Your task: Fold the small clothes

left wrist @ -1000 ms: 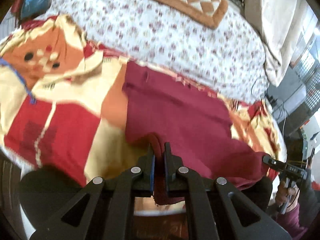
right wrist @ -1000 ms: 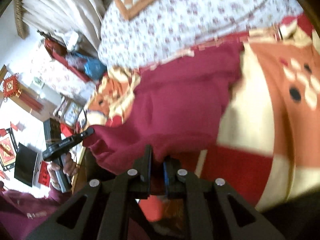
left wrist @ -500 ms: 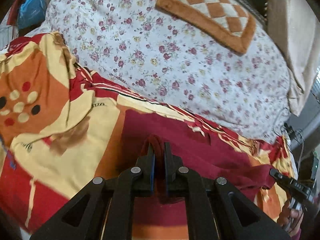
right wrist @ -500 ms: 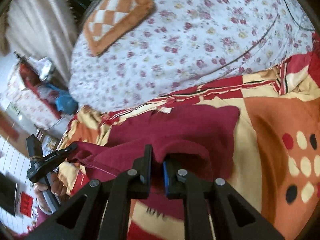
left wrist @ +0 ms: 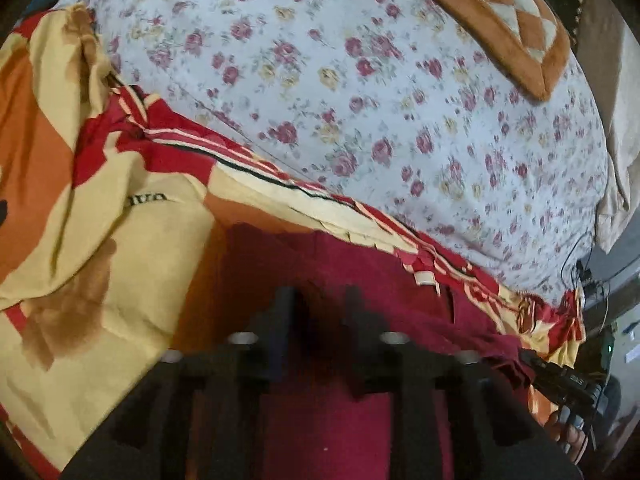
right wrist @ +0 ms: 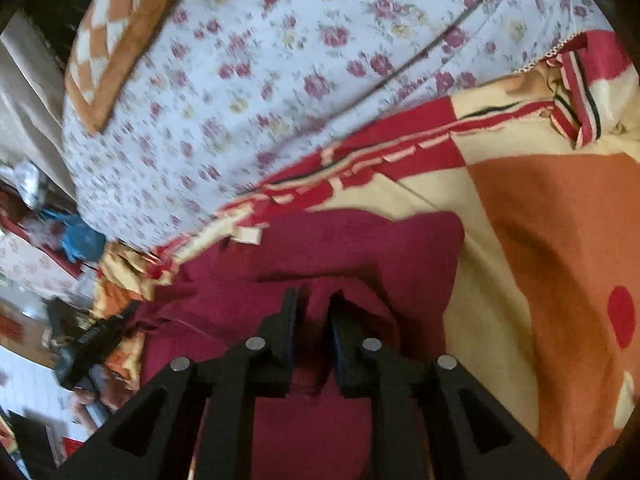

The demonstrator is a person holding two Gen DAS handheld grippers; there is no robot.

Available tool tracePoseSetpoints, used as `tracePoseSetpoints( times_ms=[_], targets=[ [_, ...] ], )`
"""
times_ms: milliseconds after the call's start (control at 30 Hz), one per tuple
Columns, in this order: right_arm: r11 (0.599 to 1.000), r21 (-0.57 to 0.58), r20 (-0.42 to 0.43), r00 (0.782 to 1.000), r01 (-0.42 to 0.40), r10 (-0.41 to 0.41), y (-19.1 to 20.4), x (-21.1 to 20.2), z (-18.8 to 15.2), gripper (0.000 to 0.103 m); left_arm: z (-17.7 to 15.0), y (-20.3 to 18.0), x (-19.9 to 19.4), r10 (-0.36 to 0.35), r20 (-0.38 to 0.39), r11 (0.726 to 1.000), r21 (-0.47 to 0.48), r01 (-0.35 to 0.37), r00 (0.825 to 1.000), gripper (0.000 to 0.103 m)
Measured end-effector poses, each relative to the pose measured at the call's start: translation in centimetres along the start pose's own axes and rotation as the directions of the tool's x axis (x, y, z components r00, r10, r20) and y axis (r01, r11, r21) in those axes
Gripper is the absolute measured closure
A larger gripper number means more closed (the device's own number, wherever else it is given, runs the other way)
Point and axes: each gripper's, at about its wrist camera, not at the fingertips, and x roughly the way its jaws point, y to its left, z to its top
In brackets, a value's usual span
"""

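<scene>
On one patterned blanket [left wrist: 100, 240] lies one dark red garment [left wrist: 320, 420], near its edge by the flowered quilt [left wrist: 360, 100]. Left gripper [left wrist: 318, 300] and right gripper [right wrist: 316, 304] have just been opening, jaws apart, cloth between them.

Each tool is matte black plastic: two flat, straight fingers rise from a broad angular frame with triangular cut-outs, and four round silver screw heads sit in a row across it. The left tool [left wrist: 316, 300] looks blurred and dark, while the right tool [right wrist: 314, 308] shows a blue edge on one finger's inner pad [right wrist: 331, 336]. Seen from the other side, each tool appears as a black pistol-shaped handle with small white lettering.
</scene>
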Motion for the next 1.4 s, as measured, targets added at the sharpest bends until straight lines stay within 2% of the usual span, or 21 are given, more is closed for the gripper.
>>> tracePoseSetpoints(
  times_ms=[33, 67, 100, 133, 167, 333, 433, 500, 600, 667, 933, 1033, 1200, 1333, 1400],
  targets=[
    [1.0, 0.002, 0.019, 1.0, -0.019, 0.019, 0.1, -0.5, 0.1, 0.08, 0.3, 0.4, -0.7, -0.009, 0.026, 1.0, -0.021, 0.009, 1.0, 0.063],
    [0.999, -0.002, 0.058, 0.998, -0.037, 0.037, 0.3, -1.4, 0.1, 0.067, 0.6, 0.7, -1.3, -0.021, 0.048, 0.999, -0.042, 0.023, 0.999, 0.061],
    [1.0, -0.011, 0.094, 0.995, -0.027, 0.028, 0.6, -2.2, 0.0, 0.047, 0.8, 1.1, -1.9, -0.043, 0.072, 0.996, -0.069, 0.048, 0.996, 0.058],
    [1.0, -0.027, 0.129, 0.992, -0.011, 0.015, 1.0, -3.0, 0.0, 0.041, 0.9, 1.4, -2.4, -0.057, 0.087, 0.994, -0.087, 0.065, 0.995, 0.057],
    [0.998, -0.066, 0.162, 0.987, 0.008, 0.002, 1.8, -3.8, -0.2, 0.041, 0.9, 1.5, -2.5, -0.056, 0.089, 0.994, -0.092, 0.065, 0.994, 0.057],
    [0.97, -0.241, 0.155, 0.988, 0.025, 0.013, 5.7, -4.1, -0.9, 0.041, 0.1, 0.6, -1.4, -0.016, 0.04, 0.999, -0.048, 0.018, 0.999, 0.057],
    [0.936, -0.33, 0.109, 0.99, 0.124, -0.092, 7.5, -1.3, -1.1, 0.041, -0.7, -0.5, -0.5, 0.024, 0.015, 1.0, 0.01, -0.024, 1.0, 0.057],
    [0.911, -0.367, 0.079, 0.982, 0.187, -0.169, 7.7, 1.4, -0.7, 0.042, -1.4, -1.3, 0.4, 0.094, 0.003, 0.993, 0.073, -0.094, 0.996, 0.057],
    [0.902, -0.333, 0.052, 0.961, 0.274, -0.273, 6.2, 4.6, 0.5, 0.042, -2.2, -1.8, 2.1, 0.19, -0.023, 0.972, 0.142, -0.185, 0.982, 0.057],
    [0.91, -0.293, 0.045, 0.955, 0.293, -0.293, 5.2, 5.8, 1.3, 0.045, -2.5, -1.7, 2.9, 0.225, -0.03, 0.963, 0.162, -0.217, 0.974, 0.057],
    [0.868, -0.326, 0.074, 0.926, 0.374, -0.371, 5.0, 8.1, 1.6, 0.045, -2.7, -1.5, 3.5, 0.249, -0.017, 0.954, 0.177, -0.242, 0.968, 0.057],
    [0.87, -0.326, 0.066, 0.927, 0.371, -0.37, 5.7, 6.9, 1.5, 0.045, -2.8, -1.7, 3.3, 0.254, -0.01, 0.951, 0.184, -0.248, 0.967, 0.057],
    [0.888, -0.348, 0.079, 0.953, 0.302, -0.293, 8.0, 2.6, -0.5, 0.045, -2.7, -1.5, 3.2, 0.245, -0.015, 0.956, 0.168, -0.239, 0.969, 0.057],
    [0.883, -0.356, 0.072, 0.951, 0.307, -0.302, 7.8, 1.7, -2.0, 0.044, -2.9, -1.6, 3.1, 0.248, -0.012, 0.956, 0.167, -0.243, 0.969, 0.057],
    [0.877, -0.337, 0.048, 0.936, 0.343, -0.348, 6.3, 2.5, -2.2, 0.044, -2.9, -1.6, 3.1, 0.249, -0.011, 0.955, 0.168, -0.244, 0.968, 0.057]
  ],
)
